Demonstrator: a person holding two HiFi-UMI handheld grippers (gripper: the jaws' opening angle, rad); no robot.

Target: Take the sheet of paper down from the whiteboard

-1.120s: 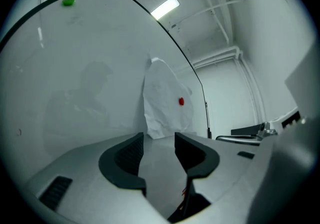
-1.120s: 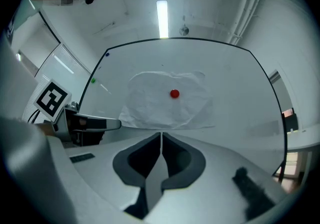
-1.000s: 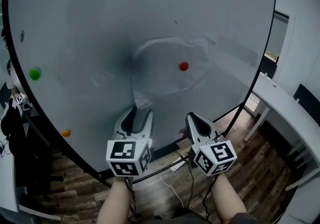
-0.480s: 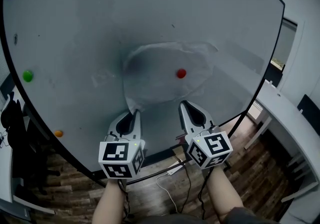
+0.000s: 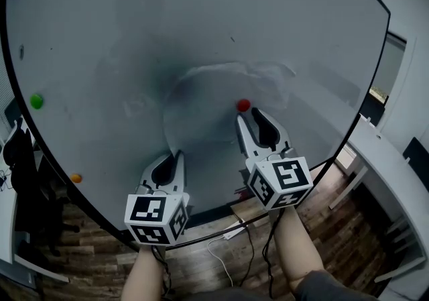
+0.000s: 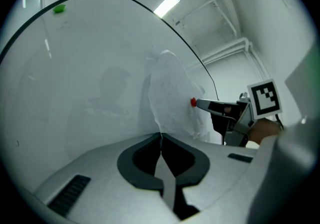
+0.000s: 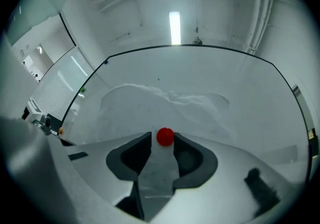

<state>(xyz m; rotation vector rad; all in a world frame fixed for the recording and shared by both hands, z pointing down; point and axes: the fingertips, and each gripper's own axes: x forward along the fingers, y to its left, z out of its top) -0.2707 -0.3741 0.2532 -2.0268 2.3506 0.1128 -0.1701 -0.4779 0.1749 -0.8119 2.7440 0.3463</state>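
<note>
Left gripper (image 5: 175,156) pinching shut on the lower corner of the crumpled white sheet of paper (image 5: 204,102), right gripper (image 5: 248,117) opening its jaws around the small round red magnet (image 5: 243,104), which is pinning that sheet to the large whiteboard (image 5: 100,38).

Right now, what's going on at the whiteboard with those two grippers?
A person works at the whiteboard with a gripper in each hand. The left gripper is shut on the lower corner of the sheet of paper. The right gripper is opening its jaws, with the red magnet that pins the sheet between their tips, not gripped. The paper is not down yet.
</note>
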